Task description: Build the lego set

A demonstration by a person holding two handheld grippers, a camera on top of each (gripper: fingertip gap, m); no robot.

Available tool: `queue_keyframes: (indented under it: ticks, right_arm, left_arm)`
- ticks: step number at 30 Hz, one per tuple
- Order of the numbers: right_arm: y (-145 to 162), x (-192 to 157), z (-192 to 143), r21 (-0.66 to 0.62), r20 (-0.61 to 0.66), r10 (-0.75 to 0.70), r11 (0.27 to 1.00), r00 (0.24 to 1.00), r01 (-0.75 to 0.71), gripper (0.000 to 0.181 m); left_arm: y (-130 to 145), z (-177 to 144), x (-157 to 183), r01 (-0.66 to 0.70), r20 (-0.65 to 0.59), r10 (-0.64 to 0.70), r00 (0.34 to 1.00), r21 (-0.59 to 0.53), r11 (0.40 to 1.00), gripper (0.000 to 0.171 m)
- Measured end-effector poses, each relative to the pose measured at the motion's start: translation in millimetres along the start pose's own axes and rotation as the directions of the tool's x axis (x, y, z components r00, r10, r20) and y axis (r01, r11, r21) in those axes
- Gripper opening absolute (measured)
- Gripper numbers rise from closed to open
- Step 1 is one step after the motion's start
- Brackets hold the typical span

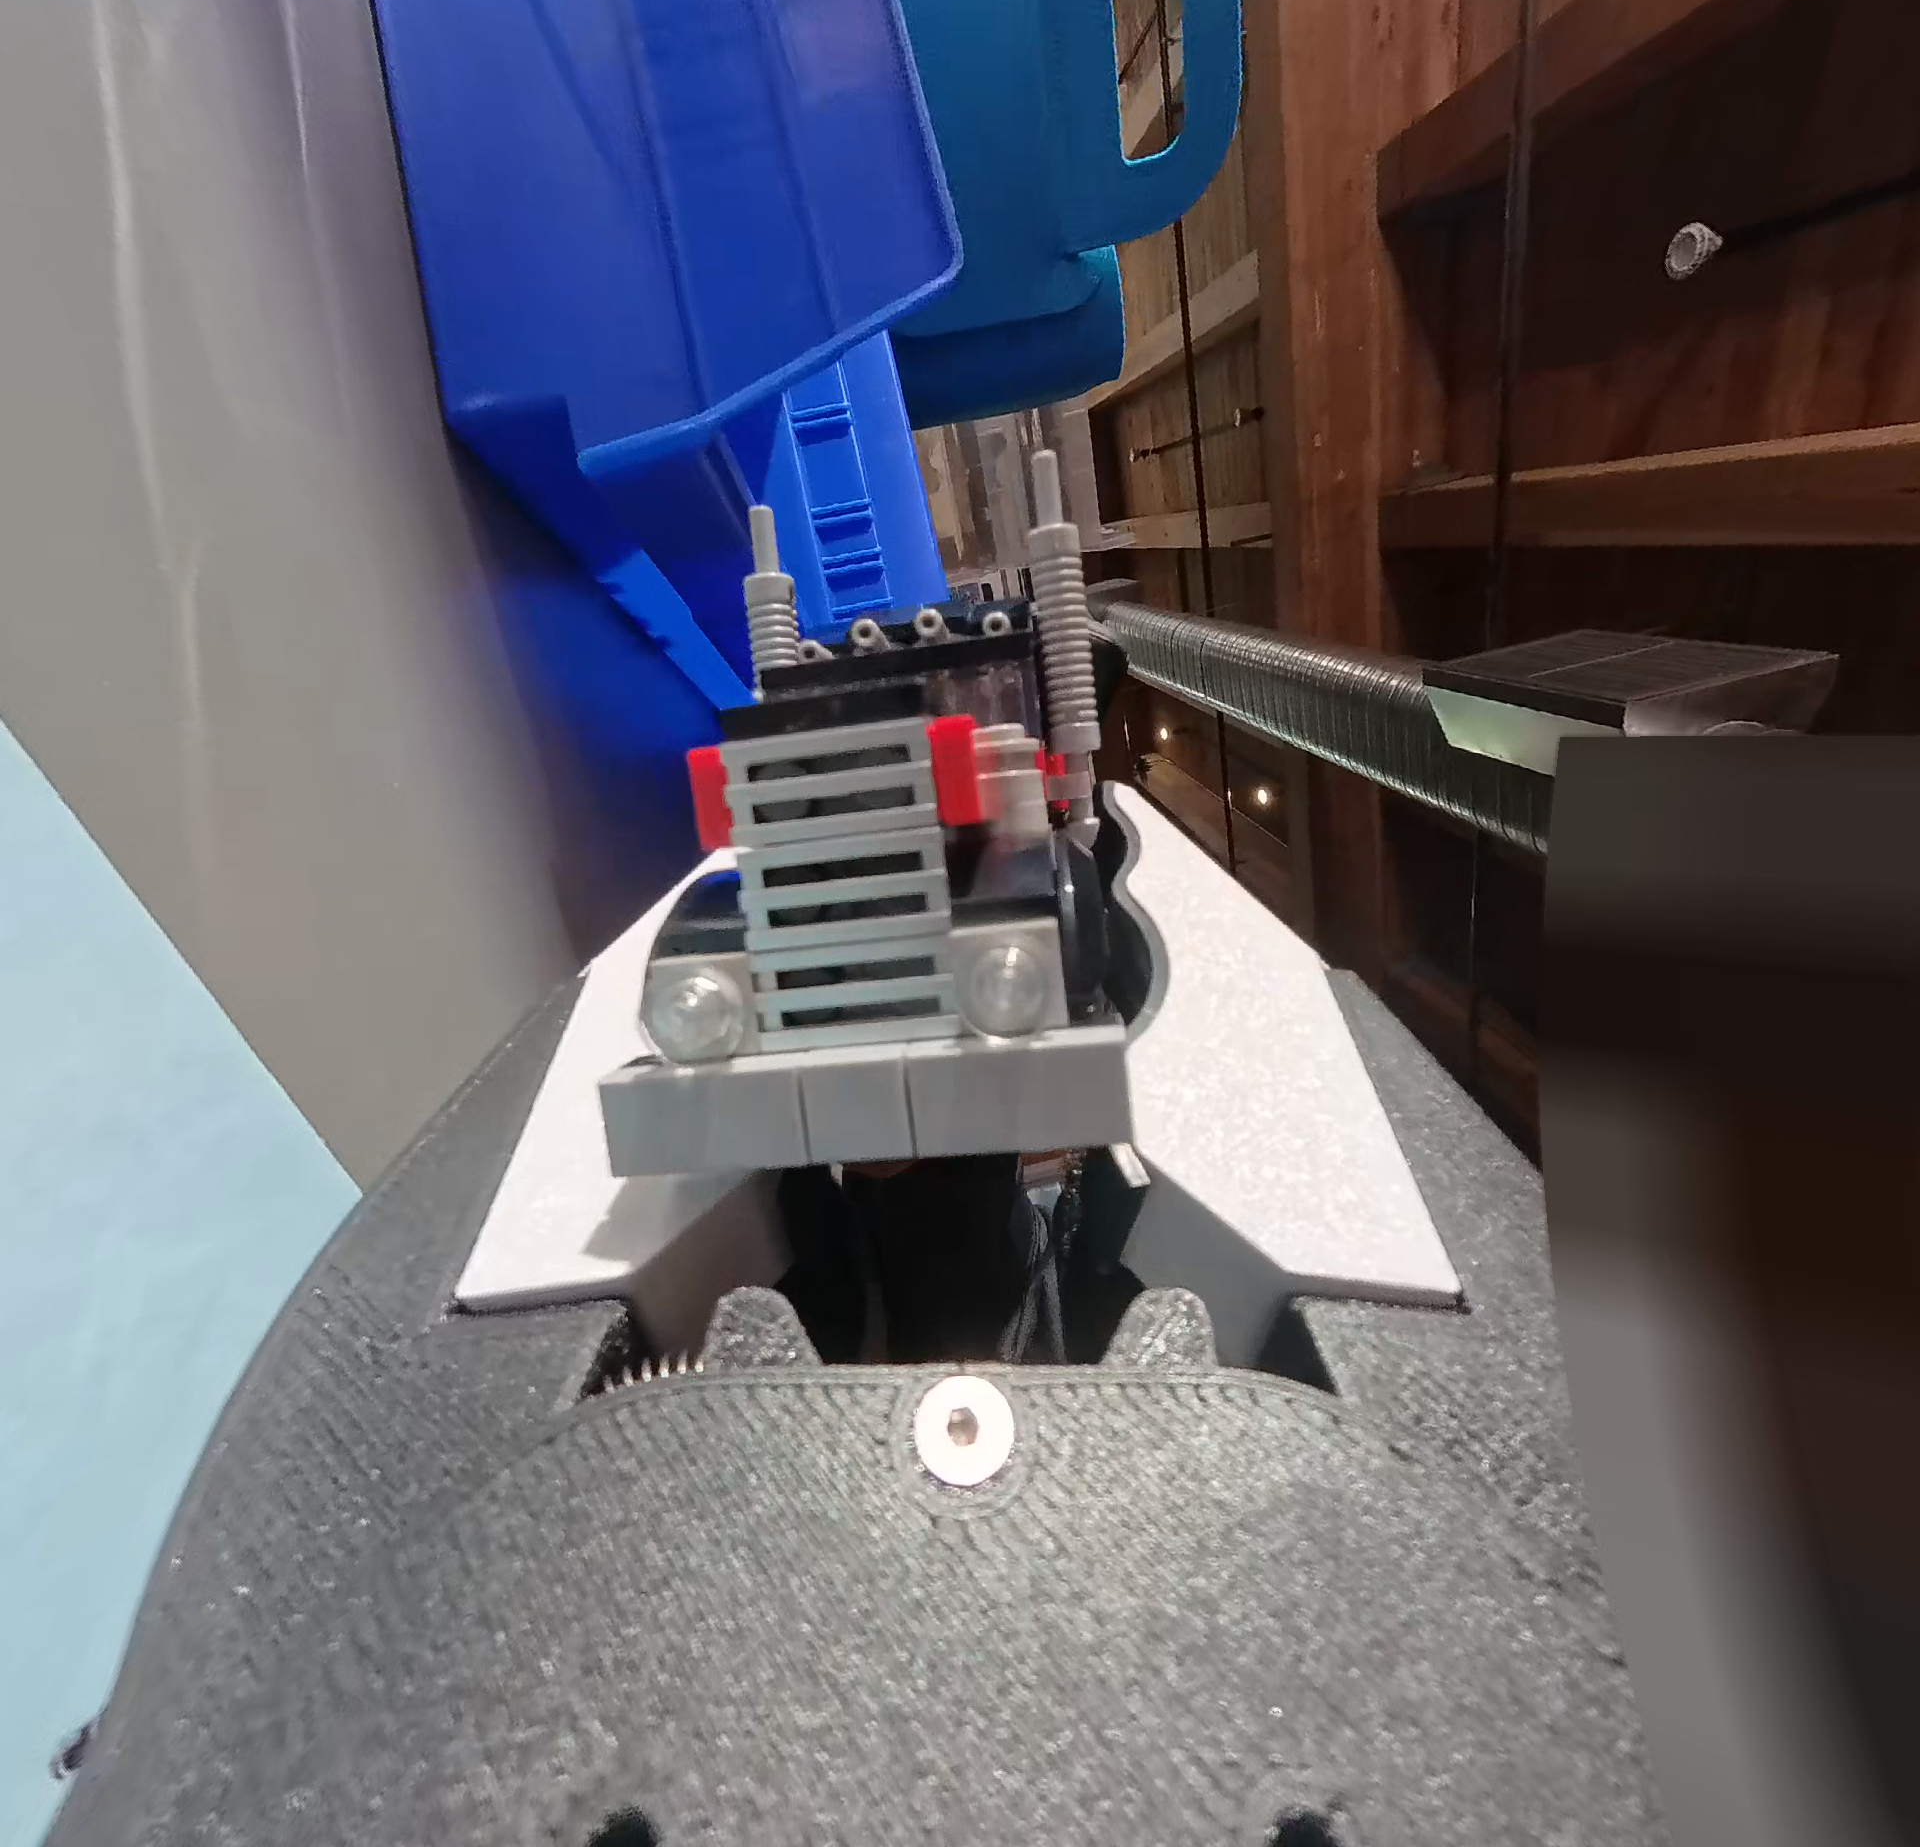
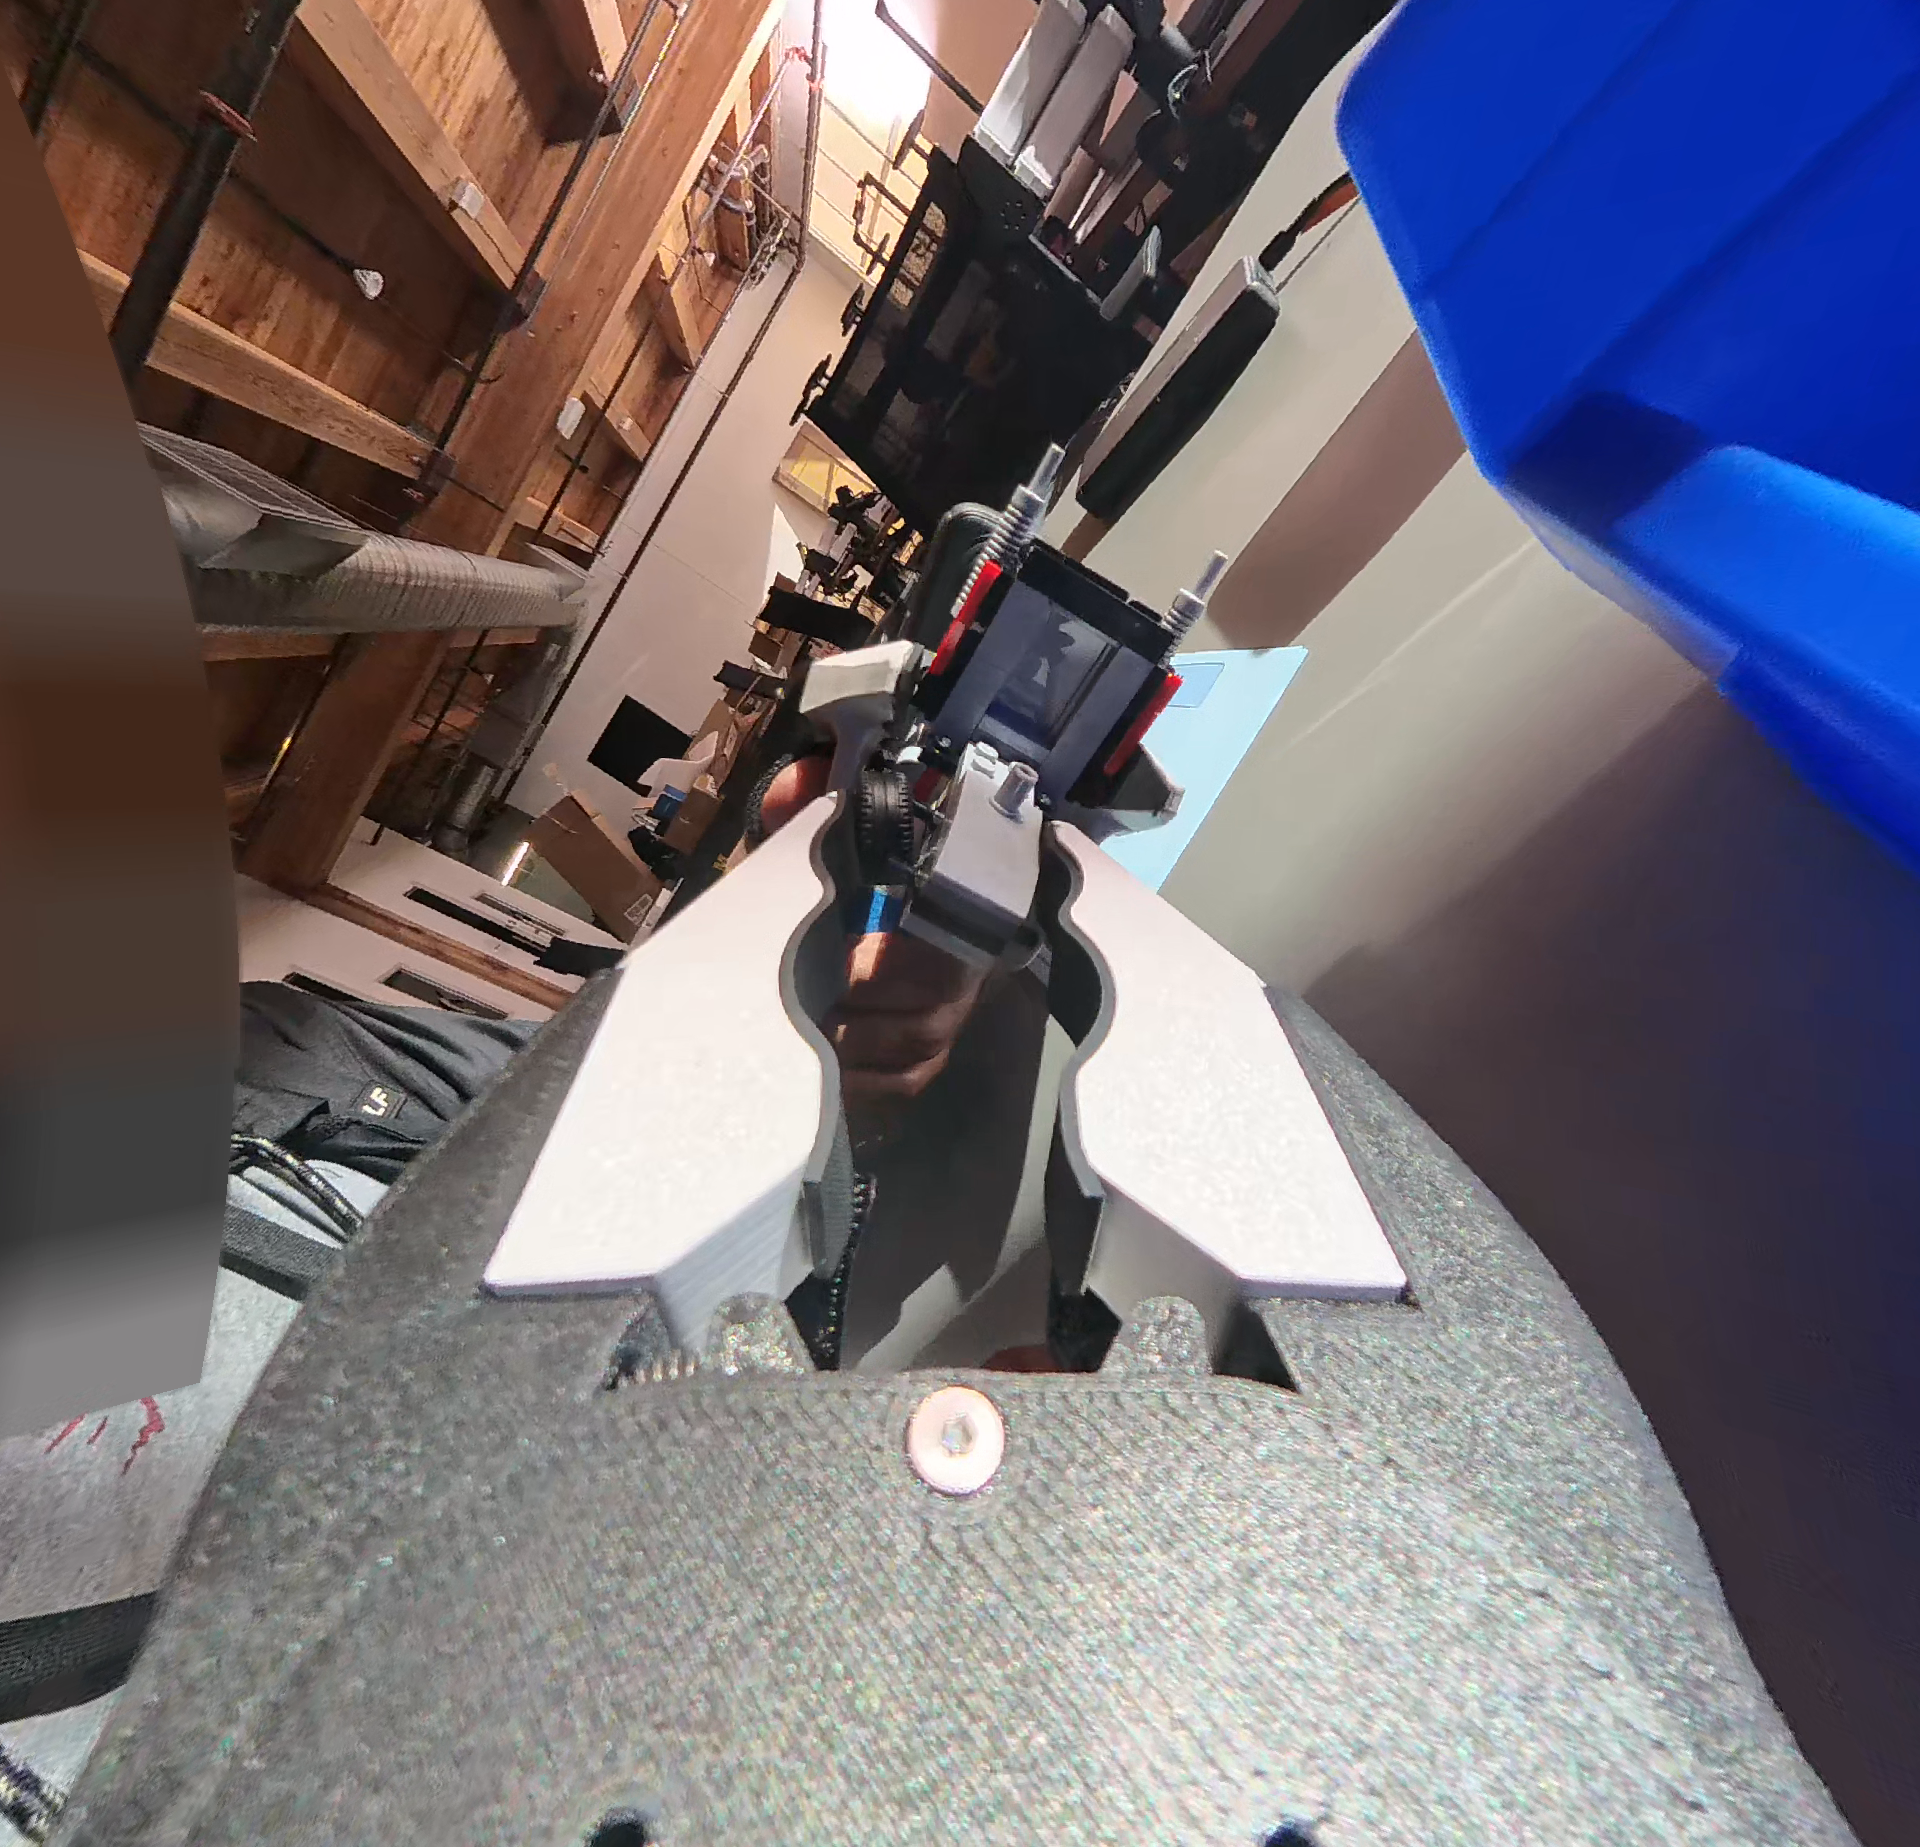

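Observation:
A small lego truck (image 1: 862,893) with a black cab, grey grille and bumper, red side pieces and two grey exhaust stacks faces the left wrist camera. My left gripper (image 1: 914,862) is shut on its front sides and holds it in the air. In the right wrist view the truck's rear (image 2: 1049,654) points at me. My right gripper (image 2: 945,862) is shut on the grey rear frame (image 2: 977,883), beside a black wheel (image 2: 883,810). The left gripper's grey fingertips (image 2: 862,685) clamp the cab farther off.
Blue plastic bins (image 1: 665,187) (image 2: 1662,291) and a teal handled container (image 1: 1039,135) are close by. A light blue sheet (image 1: 125,1070) lies at the left. A ribbed duct (image 1: 1299,696) and wooden beams (image 2: 312,187) show behind. A hand (image 2: 904,1028) shows below the truck. Both grippers' tips are close together, under 4 cm apart.

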State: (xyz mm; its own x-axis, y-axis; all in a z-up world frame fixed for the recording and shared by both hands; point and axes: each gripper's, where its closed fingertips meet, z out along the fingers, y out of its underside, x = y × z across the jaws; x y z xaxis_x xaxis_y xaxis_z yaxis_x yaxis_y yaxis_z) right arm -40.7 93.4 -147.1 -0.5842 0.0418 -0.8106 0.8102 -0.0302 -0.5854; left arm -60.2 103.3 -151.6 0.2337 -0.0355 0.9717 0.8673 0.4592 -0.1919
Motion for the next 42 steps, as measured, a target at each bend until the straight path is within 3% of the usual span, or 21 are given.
queue_keyframes:
  ticks: [6, 17, 26, 31, 36, 39, 42]
  right_arm:
    - [-1, 0, -2, -0.001, 0.008, -0.002, 1.000, 1.000, 0.002, 0.036]
    - [-14, 10, -8, 0.083, -0.038, 0.044, 0.996, 0.998, -0.041, 0.032]
    - [-14, 22, -8, 0.064, -0.172, -0.073, 0.994, 0.982, 0.085, 0.033]
    - [-13, 22, -15, -0.021, -0.298, -0.298, 0.952, 0.907, 0.306, 0.034]
    - [-9, 40, -25, -0.197, -0.431, -0.506, 0.861, 0.747, 0.470, 0.035]
    - [-12, 50, -39, -0.265, -0.489, -0.554, 0.830, 0.674, 0.491, 0.034]
    - [-20, 44, -53, -0.221, -0.520, -0.536, 0.836, 0.665, 0.502, 0.033]
  left_arm:
    - [4, 1, 0, 0.013, -0.007, -0.013, 1.000, -0.033, 0.999, 0.054]
    - [2, 0, -9, 0.034, 0.048, -0.036, 0.998, 0.036, 0.999, 0.053]
    - [1, 0, -17, 0.043, 0.080, -0.049, 0.996, 0.079, 0.996, 0.052]
    - [-11, -5, -16, -0.017, 0.097, 0.004, 0.995, 0.139, 0.990, 0.052]
    - [-18, -10, -15, 0.003, 0.086, -0.019, 0.996, 0.172, 0.985, 0.053]
    - [-20, -12, -15, 0.000, 0.087, -0.016, 0.996, 0.183, 0.983, 0.053]
    - [-22, -12, -15, -0.002, 0.084, -0.013, 0.996, 0.184, 0.983, 0.053]
